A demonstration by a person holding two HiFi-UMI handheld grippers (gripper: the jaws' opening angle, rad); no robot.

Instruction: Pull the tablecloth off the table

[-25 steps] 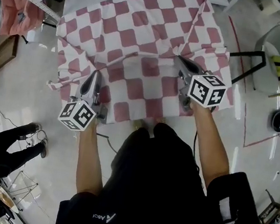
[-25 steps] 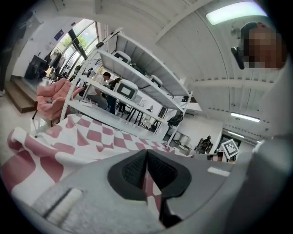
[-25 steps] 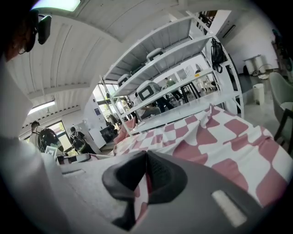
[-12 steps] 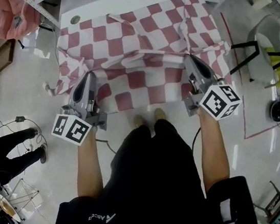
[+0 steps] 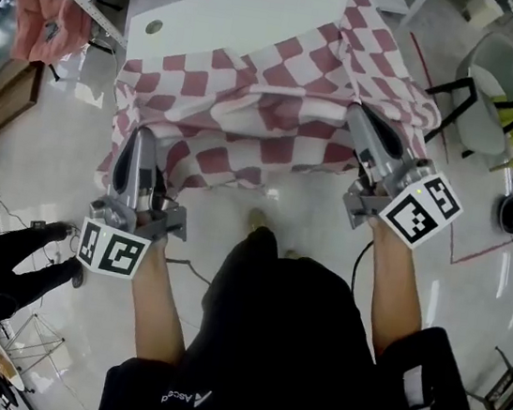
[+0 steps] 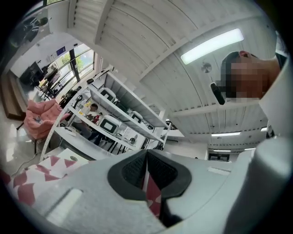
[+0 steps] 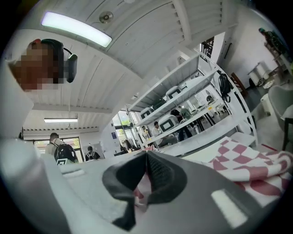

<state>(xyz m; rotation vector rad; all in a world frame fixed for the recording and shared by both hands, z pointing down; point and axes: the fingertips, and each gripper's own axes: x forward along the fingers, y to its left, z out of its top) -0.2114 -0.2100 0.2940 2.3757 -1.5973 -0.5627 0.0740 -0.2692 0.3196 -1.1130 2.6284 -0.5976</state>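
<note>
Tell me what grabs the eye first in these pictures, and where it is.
The red-and-white checked tablecloth dominates the middle of the head view, bunched up and hanging over the near edge of the white table, whose far part lies bare. The left claw and the right claw each clamp it near its front edge, one at either side. A pink garment hangs at the upper left.

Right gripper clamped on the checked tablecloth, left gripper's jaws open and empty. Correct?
Not quite: the left gripper is shut on the tablecloth too. The left gripper view shows checked fabric pinched between its closed jaws. The right gripper is clamped on it, as you said.
</note>
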